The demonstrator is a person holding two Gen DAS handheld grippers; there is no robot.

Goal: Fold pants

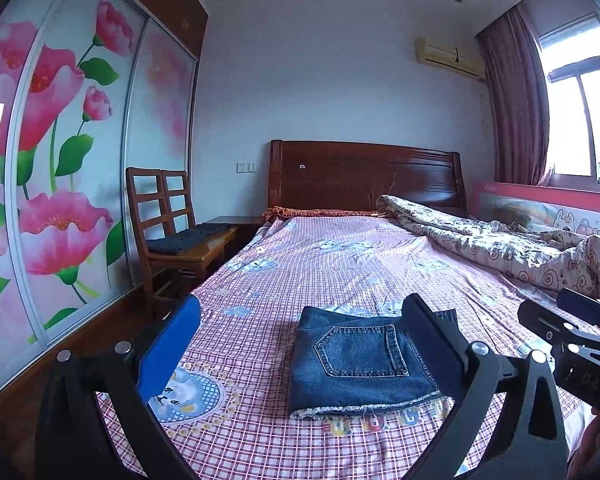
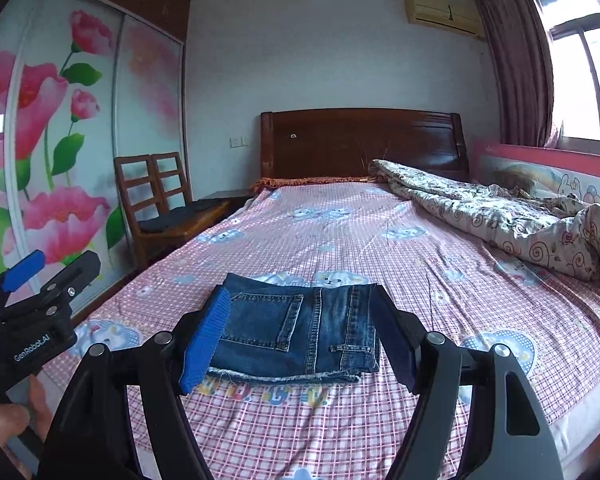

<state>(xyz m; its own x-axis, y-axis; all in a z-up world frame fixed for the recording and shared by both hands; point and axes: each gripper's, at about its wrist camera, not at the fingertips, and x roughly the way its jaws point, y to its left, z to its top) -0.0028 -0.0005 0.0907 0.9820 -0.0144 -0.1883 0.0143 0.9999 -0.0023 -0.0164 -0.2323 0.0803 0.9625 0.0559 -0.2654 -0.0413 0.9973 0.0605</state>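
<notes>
The blue denim pants [image 1: 360, 360] lie folded into a compact rectangle on the pink checked bed sheet [image 1: 320, 264], back pocket up, frayed hem toward me. My left gripper [image 1: 300, 344] is open and empty, held above and short of the pants. My right gripper [image 2: 300, 332] is open and empty too, its fingers framing the pants [image 2: 300, 328] from above without touching them. The right gripper shows at the right edge of the left wrist view [image 1: 572, 328], and the left gripper at the left edge of the right wrist view [image 2: 40, 280].
A crumpled floral quilt [image 2: 520, 216] lies along the bed's right side. A wooden headboard [image 2: 360, 140] stands at the far end. Two wooden chairs [image 1: 172, 224] and a sliding wardrobe with flower print [image 1: 60, 160] are on the left.
</notes>
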